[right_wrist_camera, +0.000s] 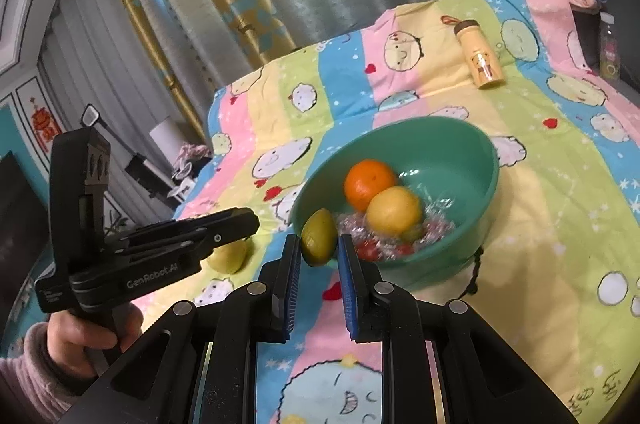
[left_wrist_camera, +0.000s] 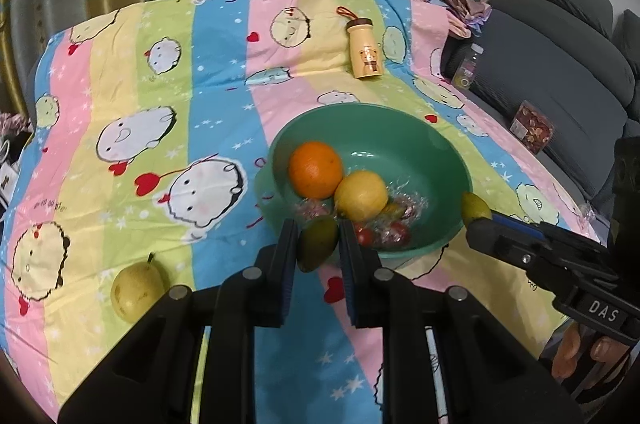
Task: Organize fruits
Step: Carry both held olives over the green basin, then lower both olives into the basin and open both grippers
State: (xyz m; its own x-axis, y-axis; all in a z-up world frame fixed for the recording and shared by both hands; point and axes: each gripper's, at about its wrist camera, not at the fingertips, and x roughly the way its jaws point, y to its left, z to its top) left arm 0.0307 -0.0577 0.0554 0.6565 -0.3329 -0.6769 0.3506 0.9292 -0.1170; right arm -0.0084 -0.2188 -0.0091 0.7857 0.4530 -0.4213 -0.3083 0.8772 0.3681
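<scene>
Altogether, two green fruits (left_wrist_camera: 318, 244) gripped, bowl (left_wrist_camera: 400, 128) holding two.

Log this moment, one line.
left gripper: shut on small green fruit | right gripper: shut on second green fruit | round green plastic bowl: orange, yellow fruit inside

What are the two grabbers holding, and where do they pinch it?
The left gripper pinches a green fruit by its sides; the right gripper pinches another green fruit the same way.
</scene>
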